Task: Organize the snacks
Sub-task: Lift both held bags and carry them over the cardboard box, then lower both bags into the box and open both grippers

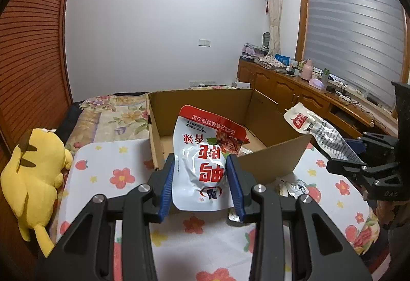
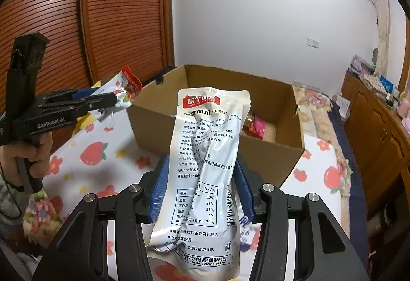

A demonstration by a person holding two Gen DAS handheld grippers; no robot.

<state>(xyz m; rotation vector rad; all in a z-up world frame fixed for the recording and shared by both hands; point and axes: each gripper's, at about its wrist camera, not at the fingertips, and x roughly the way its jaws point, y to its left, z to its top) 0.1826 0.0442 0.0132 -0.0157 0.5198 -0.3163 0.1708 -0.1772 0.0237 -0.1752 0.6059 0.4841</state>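
both tongs holding snack bags over floral bench, box in front

left tongs [image 1: 201,173] clamped on a white and red snack pouch [image 1: 205,153], blue pads pressing both sides, pouch upright with printing upside down, raised in front of the near wall of the open cardboard box [image 1: 269,163]. right tongs [image 2: 201,188] clamped on a long white snack bag [image 2: 202,165] with a red logo at top and a nutrition table on the back; bag is crumpled in the middle and hangs below the pads. box sits on the bench [image 1: 102,168] with a strawberry-and-flower cloth; a few packets lie inside at the far corner [image 2: 253,126], contents too small to tell. another packet lies on the cloth just beside the box's near corner [image 1: 294,187]. a hand [image 2: 28,153] grips the left tool's handle. yellow plush toy [image 1: 33,178] at the bench's left edge.
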